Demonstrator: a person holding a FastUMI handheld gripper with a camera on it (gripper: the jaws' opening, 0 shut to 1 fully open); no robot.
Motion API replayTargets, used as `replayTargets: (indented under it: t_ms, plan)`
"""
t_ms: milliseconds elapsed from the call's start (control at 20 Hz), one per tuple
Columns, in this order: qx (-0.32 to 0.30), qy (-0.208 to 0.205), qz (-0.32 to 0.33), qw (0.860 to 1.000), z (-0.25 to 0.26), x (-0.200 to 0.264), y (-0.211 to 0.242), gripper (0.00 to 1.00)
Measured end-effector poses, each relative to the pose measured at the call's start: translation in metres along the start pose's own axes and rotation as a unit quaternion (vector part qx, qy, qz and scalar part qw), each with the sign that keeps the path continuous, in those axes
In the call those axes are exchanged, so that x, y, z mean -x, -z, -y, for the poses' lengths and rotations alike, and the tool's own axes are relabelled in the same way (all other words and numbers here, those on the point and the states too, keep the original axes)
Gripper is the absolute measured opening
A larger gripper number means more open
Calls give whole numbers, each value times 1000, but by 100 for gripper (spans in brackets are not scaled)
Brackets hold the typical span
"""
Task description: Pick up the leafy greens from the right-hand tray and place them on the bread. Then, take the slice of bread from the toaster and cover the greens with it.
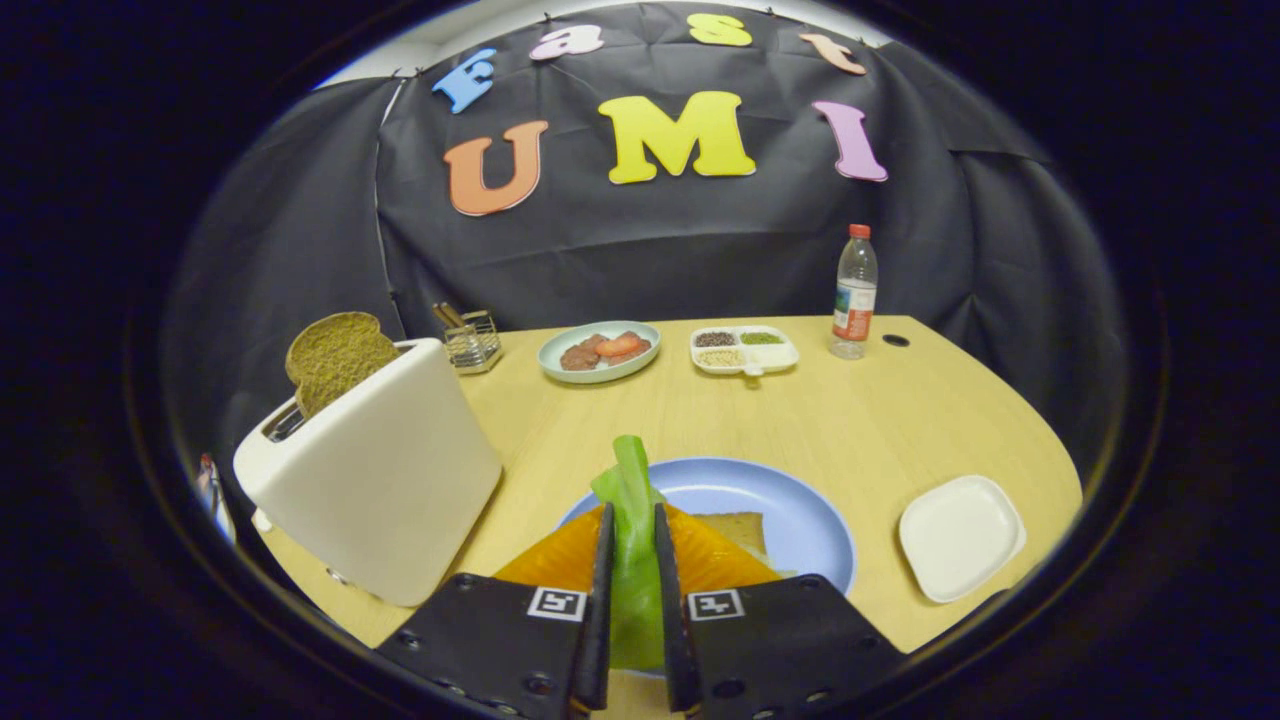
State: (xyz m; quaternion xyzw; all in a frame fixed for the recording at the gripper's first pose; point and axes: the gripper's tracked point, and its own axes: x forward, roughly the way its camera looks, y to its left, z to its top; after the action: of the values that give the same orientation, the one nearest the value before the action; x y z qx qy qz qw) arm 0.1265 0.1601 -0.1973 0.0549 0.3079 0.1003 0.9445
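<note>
My gripper is shut on the leafy greens, a pale green stalk that stands up between the two fingers and sticks out past their tips. Right under and just beyond the fingers lies a blue plate with a slice of bread on it, partly hidden by the fingers. To the left stands a white toaster with a brown slice of bread poking up out of its slot. The right-hand tray, white and square, sits bare to the right of the plate.
Along the far side of the wooden table are a pale plate of meat and tomato slices, a white divided dish of seeds, a plastic bottle with a red cap and a small wire holder behind the toaster.
</note>
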Motion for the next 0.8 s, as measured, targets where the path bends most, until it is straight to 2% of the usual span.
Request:
replayTargets:
  t_ms: [200,400,500,550,650,800]
  plan:
    - [-4,-1,9,1000,1,0,-1,41]
    - [4,13,57,998,7,16,-20,80]
    - [8,20,89,996,6,32,-35,93]
    - [12,29,104,994,5,41,-43,96]
    - [21,39,139,989,-2,63,-62,96]
    - [23,32,183,982,-35,93,-88,96]
